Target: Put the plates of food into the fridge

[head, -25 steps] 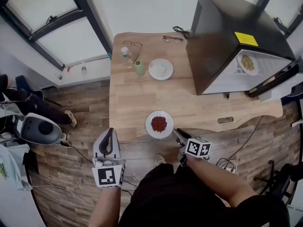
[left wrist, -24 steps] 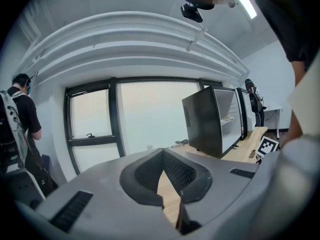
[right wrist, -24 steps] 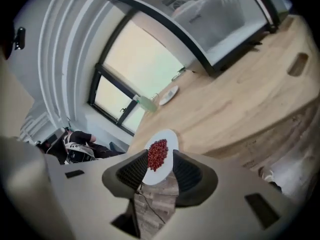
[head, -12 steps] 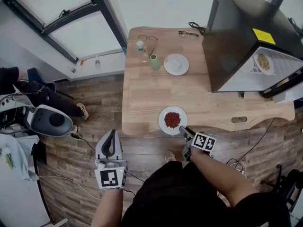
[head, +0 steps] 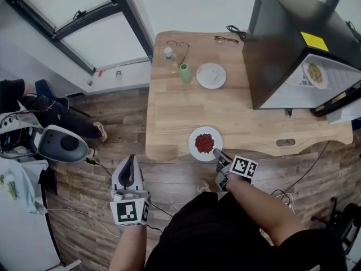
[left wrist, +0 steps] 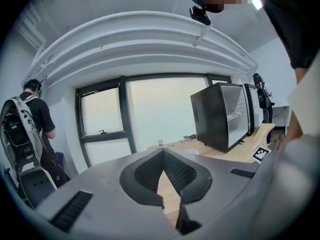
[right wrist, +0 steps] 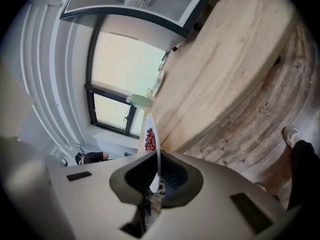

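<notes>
My right gripper (head: 218, 153) had just closed on the near rim of the plate of red food (head: 205, 143); my left gripper (head: 129, 164) hung shut, empty. I feared that edge-only pinch would let it tilt and spill

R gripper (head: 216, 153) just clamped plate (head: 193, 143); L (head: 131, 158) shut.

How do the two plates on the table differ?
The near plate holds red food; the far plate holds something pale. The near plate sits at the table edge, its rim pinched by the right gripper, whose jaws just closed; the far plate lies untouched beside the green cup. Both are white.
</notes>
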The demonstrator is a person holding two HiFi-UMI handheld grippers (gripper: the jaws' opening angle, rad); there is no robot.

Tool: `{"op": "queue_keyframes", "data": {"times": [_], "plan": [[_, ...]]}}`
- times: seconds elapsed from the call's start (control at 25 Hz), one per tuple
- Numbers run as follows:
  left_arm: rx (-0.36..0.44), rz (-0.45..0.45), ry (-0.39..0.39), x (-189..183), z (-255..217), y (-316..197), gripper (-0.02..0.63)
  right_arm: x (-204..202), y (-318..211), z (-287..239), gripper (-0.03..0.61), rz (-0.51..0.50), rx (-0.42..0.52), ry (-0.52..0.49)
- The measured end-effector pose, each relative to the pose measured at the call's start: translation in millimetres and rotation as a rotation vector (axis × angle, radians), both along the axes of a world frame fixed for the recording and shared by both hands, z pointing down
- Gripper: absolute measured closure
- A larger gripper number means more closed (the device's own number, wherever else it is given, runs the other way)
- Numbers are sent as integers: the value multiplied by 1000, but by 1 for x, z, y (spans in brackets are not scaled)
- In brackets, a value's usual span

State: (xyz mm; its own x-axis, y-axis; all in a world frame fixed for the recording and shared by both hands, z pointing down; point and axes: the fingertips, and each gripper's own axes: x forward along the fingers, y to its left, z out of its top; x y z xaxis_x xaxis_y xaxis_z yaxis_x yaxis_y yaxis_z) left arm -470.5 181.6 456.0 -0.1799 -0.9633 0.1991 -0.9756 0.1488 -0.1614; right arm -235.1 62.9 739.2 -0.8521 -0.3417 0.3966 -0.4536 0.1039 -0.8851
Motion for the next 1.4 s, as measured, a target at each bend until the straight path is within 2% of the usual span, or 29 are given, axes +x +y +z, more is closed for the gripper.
{"op": "queue_keyframes", "data": {"times": [0.44, 1.08, 1.4], "plan": [[55, 100, 6, 45, -15, -47, 609, 46, -24, -42, 548, 89, 46, -67], [134, 247, 33, 124, -39, -129, 609, 158, -78, -82, 548, 262, 121, -32], [146, 318, 33, 168, -47, -174, 609, 212, -105, -92, 548, 337, 133, -27]]}}
